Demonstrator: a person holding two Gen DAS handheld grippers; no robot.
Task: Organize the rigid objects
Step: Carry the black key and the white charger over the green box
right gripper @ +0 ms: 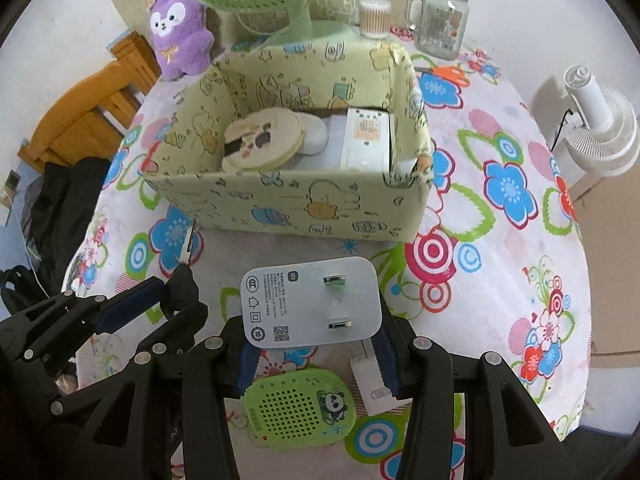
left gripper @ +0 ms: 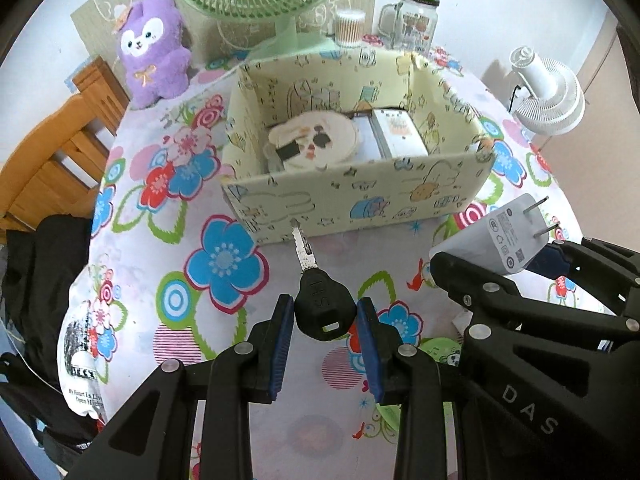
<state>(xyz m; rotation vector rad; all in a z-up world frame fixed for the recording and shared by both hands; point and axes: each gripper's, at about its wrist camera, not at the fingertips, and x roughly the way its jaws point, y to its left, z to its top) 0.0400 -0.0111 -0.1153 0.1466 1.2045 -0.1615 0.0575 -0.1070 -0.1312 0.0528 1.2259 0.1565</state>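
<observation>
So the left gripper [left gripper: 325, 316] has its blue pads clamped on the black head of a key [left gripper: 323, 308], blade sticking forward toward the box, and the right gripper [right gripper: 312, 344] is pinching a white wall charger [right gripper: 310, 304] by its sides, prongs facing the camera. Both are held up off the flowery tablecloth [left gripper: 168, 240], just in front of the cartoon-print cardboard box [right gripper: 288, 204], which already has a round bunny mirror [right gripper: 262, 140] and a white packet [right gripper: 366, 140] inside. Looks to me like the carry step: both items picked, not dropped in yet. Next they'd need to clear the near wall and let go over free floor space. A green panda speaker [right gripper: 298, 408] and another small white adapter [right gripper: 374, 384] are waiting on the cloth below.
</observation>
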